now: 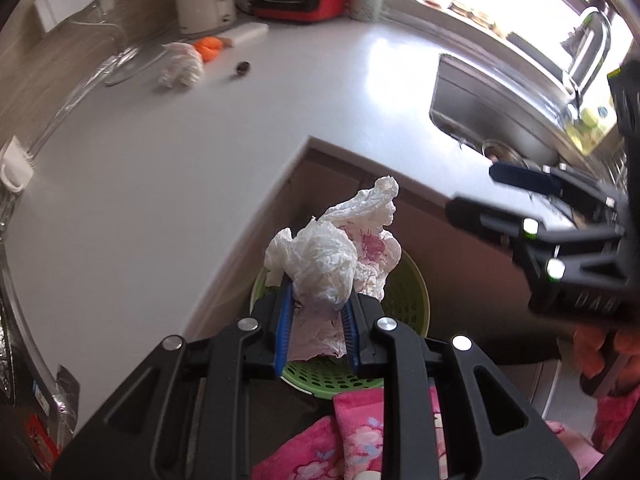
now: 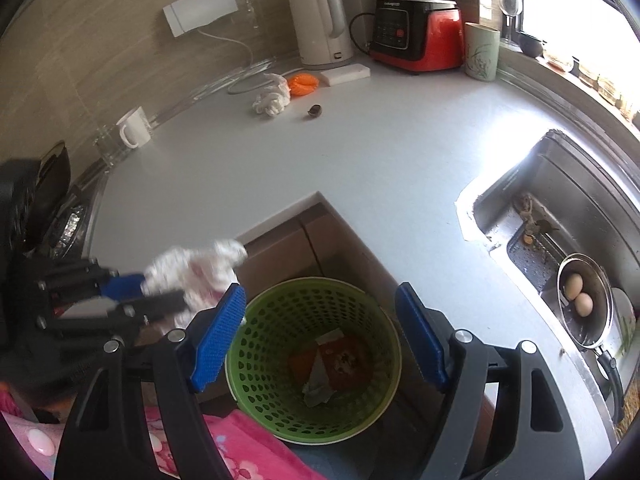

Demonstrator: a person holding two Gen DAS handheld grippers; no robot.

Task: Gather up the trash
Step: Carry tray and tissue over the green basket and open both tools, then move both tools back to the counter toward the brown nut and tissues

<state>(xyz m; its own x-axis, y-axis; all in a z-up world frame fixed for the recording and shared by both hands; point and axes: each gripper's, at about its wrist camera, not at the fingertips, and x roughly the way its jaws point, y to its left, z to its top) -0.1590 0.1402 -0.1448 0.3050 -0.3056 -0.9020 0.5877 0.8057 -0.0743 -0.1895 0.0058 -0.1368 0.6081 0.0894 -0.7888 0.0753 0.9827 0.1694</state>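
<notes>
We pinch the crumpled tissue (image 1: 320,264) in our left gripper (image 1: 316,316) above the green bin (image 2: 312,360) on the floor by the counter (image 1: 160,200), probably so it drops straight in. Our right gripper (image 2: 320,336) gapes, holding nothing. Another wad (image 2: 272,98) lies far back; motion blur smears our tissue in the right view.

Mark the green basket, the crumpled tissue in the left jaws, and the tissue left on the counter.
green basket (image 2: 256,312): right wrist view, inner wall.
crumpled tissue (image 1: 324,260): left wrist view, middle of the wad.
counter tissue (image 2: 273,98): right wrist view, centre of the wad.
</notes>
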